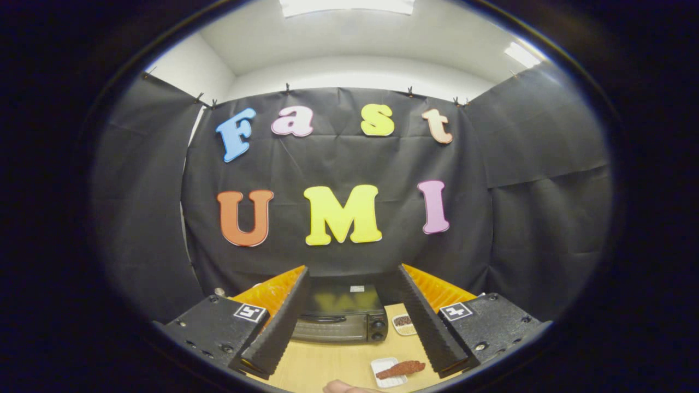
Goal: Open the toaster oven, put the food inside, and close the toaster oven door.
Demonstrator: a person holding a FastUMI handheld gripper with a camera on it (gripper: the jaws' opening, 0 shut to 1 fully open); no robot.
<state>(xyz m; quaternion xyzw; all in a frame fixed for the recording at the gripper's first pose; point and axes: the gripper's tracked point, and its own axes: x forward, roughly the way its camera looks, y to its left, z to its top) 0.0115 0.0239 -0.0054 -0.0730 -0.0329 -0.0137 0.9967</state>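
A black toaster oven (339, 316) stands on the wooden table (322, 368), well beyond my fingers, its glass door shut and two knobs on its right side. Nearer to me, a piece of reddish-brown food (401, 369) lies on a small white tray (384, 367), close to my right finger (431, 322). My gripper (355, 278) is held above the table, open wide, with nothing between its fingers. My left finger (281, 325) lines up with the oven's left side.
A small white dish (404, 324) with brown and pale contents sits just right of the oven. A person's fingertip (341, 387) shows at the table's near edge. Black cloth walls close in the booth behind and on both sides.
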